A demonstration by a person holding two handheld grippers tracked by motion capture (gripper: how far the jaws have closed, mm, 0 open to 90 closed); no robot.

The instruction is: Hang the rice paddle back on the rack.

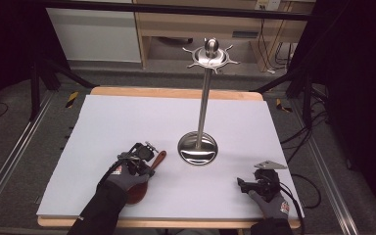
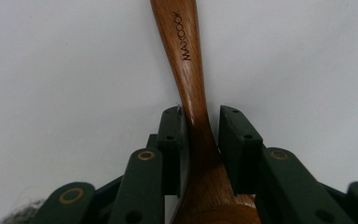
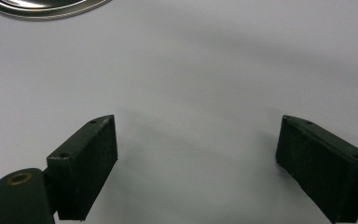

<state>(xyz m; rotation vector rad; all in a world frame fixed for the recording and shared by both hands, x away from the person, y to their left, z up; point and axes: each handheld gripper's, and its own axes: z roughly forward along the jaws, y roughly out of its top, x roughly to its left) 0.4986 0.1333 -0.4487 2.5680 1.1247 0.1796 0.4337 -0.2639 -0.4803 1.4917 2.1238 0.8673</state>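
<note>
A brown wooden spoon [image 1: 159, 157] lies on the white sheet at the front left, its bowl toward the table's front edge. My left gripper [image 1: 151, 163] is over its neck. In the left gripper view the jaws stand on both sides of the spoon [image 2: 189, 70], just above the bowl, and my left gripper [image 2: 200, 126] is shut on it. The handle, marked MAXCOOK, runs straight away from the jaws. At the front right my right gripper [image 1: 245, 185] rests low over the sheet. The right gripper [image 3: 196, 140] is wide open with nothing between its jaws.
A shiny metal stand [image 1: 203, 98] rises from a round base [image 1: 197, 149] at the table's middle, with a hooked crown [image 1: 210, 56] on top. The base's rim [image 3: 42, 9] shows beyond the right jaws. The white sheet [image 1: 127, 117] covers a wooden table.
</note>
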